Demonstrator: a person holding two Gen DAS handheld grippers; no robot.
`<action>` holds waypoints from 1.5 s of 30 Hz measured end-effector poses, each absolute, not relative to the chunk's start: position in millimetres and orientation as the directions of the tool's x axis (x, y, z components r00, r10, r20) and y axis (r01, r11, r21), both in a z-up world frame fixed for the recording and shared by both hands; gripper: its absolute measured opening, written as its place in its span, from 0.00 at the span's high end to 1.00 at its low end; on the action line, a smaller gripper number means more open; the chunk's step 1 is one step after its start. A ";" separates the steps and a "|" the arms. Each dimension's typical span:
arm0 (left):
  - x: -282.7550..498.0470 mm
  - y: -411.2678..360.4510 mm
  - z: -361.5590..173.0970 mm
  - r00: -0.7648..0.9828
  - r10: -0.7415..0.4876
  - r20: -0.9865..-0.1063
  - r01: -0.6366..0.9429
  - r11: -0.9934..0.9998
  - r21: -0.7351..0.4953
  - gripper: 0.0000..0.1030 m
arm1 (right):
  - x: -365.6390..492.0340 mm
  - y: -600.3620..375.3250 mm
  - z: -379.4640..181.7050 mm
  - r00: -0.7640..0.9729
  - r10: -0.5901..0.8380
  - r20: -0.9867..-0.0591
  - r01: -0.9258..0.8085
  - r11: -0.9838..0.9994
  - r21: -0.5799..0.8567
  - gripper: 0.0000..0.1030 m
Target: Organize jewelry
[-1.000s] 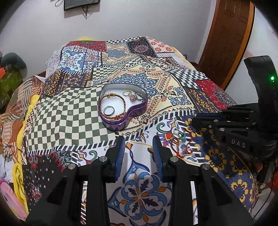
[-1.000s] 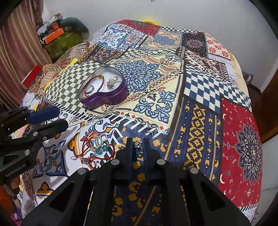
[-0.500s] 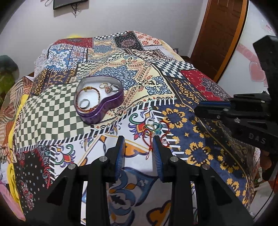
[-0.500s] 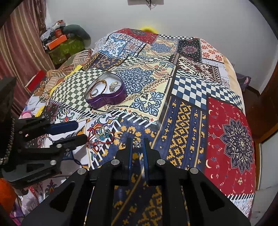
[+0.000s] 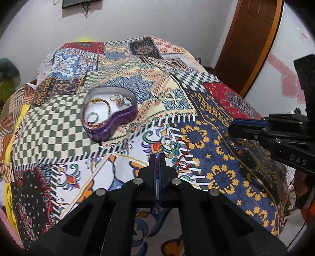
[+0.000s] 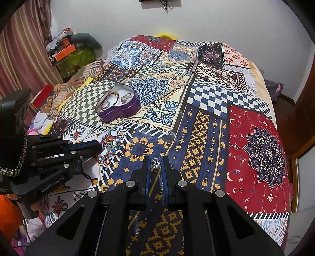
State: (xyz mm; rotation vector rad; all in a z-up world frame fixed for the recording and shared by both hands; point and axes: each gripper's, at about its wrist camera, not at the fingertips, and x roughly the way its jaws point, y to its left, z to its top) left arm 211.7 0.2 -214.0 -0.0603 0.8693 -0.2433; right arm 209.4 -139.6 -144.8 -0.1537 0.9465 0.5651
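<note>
Left gripper (image 5: 157, 160), jaws pinched on a red cord (image 5: 157, 163) at frame centre, and right gripper (image 6: 155, 163), clamping a silver charm (image 6: 155, 163), likely head for the tin (image 5: 110, 113) upper left.

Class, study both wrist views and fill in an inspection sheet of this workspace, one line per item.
Surface: patchwork bedspread.
Job's things: heart-shaped tin holding bangle and rings; loose jewelry pile beside it.
Clutter: boxes by the curtain.
Grippers: left hand-held gripper shut on red cord; right hand-held gripper shut on star-shaped piece.
Cables: wire under wall screen.
Surroundings: wooden door, white wall.
</note>
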 end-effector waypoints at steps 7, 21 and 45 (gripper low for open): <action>201.8 13.2 -191.4 0.660 -0.227 -0.716 0.161 0.974 -0.161 1.00 | 207.4 -142.7 -137.6 0.469 0.405 -0.785 -0.514 0.848 0.130 0.91; 193.6 28.5 -145.2 0.752 -0.183 -0.633 0.124 0.983 -0.136 1.00 | 209.1 -135.3 -113.6 0.507 0.430 -0.747 -0.522 0.843 0.131 0.91; 244.6 67.2 -107.1 0.826 -0.100 -0.554 0.068 0.995 -0.077 1.00 | 249.9 -71.6 -72.2 0.541 0.485 -0.687 -0.577 0.809 0.117 0.91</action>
